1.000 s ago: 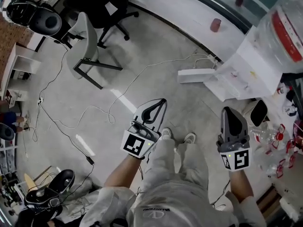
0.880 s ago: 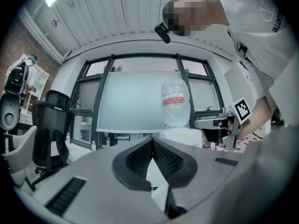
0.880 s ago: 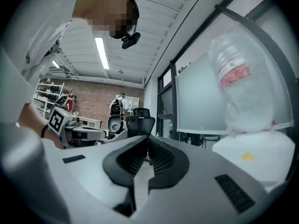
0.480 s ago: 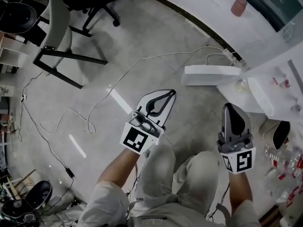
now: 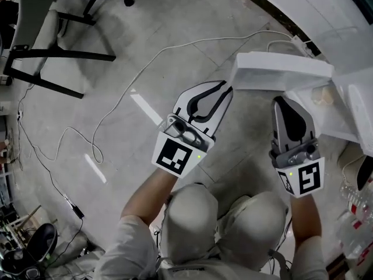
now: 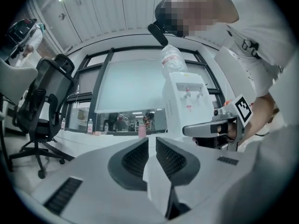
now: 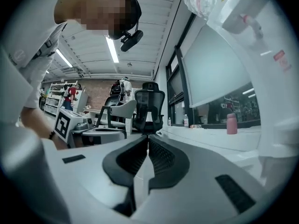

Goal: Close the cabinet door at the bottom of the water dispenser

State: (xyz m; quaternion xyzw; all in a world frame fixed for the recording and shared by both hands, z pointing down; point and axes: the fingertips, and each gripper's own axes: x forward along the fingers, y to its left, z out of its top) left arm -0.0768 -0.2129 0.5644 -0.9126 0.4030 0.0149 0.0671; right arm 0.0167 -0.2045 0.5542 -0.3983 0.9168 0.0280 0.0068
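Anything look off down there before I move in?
The cabinet door at the foot of the water dispenser stands swung open, jutting out over the floor. A loose white cable trails across the floor towards that corner. Nothing looks spilled or broken.

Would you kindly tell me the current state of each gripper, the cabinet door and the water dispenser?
Left gripper: jaws slightly apart and opening, nothing between them.
Right gripper: shut, empty.
Cabinet door: open, swung out from the dispenser's base.
Water dispenser: upright, with a bottle seated on top.
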